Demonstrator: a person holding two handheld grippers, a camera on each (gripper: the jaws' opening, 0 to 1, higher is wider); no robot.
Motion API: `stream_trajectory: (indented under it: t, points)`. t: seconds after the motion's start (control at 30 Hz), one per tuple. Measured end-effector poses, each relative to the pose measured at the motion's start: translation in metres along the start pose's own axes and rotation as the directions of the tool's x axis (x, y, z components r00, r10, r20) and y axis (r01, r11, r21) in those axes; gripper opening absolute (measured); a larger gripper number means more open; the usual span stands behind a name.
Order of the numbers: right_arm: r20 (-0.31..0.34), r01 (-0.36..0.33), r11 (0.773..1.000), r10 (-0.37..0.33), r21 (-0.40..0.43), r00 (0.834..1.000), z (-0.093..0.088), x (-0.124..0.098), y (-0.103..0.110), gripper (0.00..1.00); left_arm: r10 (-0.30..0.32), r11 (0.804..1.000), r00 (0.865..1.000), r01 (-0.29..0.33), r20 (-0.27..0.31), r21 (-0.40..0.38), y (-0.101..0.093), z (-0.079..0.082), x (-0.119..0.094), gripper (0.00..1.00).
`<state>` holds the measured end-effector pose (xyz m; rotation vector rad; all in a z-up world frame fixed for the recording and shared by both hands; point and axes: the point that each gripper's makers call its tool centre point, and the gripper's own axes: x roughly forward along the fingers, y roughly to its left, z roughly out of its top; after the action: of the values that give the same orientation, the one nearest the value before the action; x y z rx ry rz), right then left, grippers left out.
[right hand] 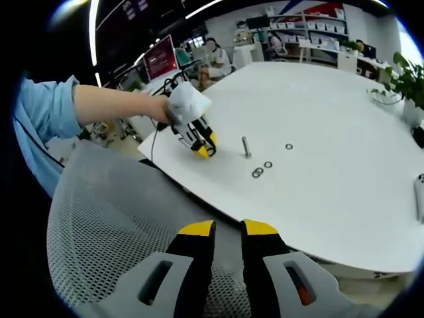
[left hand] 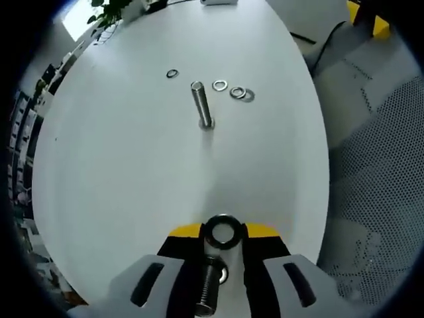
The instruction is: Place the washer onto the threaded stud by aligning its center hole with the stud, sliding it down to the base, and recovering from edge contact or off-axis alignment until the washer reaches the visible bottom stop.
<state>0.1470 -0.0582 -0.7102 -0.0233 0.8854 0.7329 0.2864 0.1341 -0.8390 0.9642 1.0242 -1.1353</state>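
A threaded steel stud (left hand: 201, 104) stands upright on the white table (left hand: 132, 165), a short way ahead of my left gripper (left hand: 223, 230). That gripper is shut on a metal washer (left hand: 207, 233), pinched between its yellow tips, hole facing the camera. A threaded bolt-like piece (left hand: 208, 286) lies between the jaws just behind it. Several loose washers (left hand: 237, 92) lie around the stud. In the right gripper view, a hand holds the left gripper (right hand: 199, 142) left of the stud (right hand: 246, 146). My right gripper (right hand: 228, 230) hangs off the table's edge, jaws almost touching, holding nothing.
A grey mesh chair back (right hand: 99, 218) lies under my right gripper and shows beside the table (left hand: 384, 165). Loose washers (right hand: 258, 171) sit near the stud. A potted plant (right hand: 404, 73) stands at the table's far side. Desks, a screen (right hand: 161, 58) and people sit behind.
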Motion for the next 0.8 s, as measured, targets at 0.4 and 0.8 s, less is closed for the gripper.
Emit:
stream_trajectory:
  t: [0.4,0.8]
  points:
    - [-0.001,-0.001,1.0,0.001,0.0,1.0,0.0,0.0,0.0,0.18,0.006,1.0,0.999,-0.005,-0.044,0.005,0.002,-0.006,-0.008,0.0]
    - [-0.002,-0.008,1.0,0.008,-0.01,1.0,0.0,0.001,0.002,0.18,-0.029,0.996,0.993,0.038,-0.117,0.075,0.0,-0.024,-0.015,0.15]
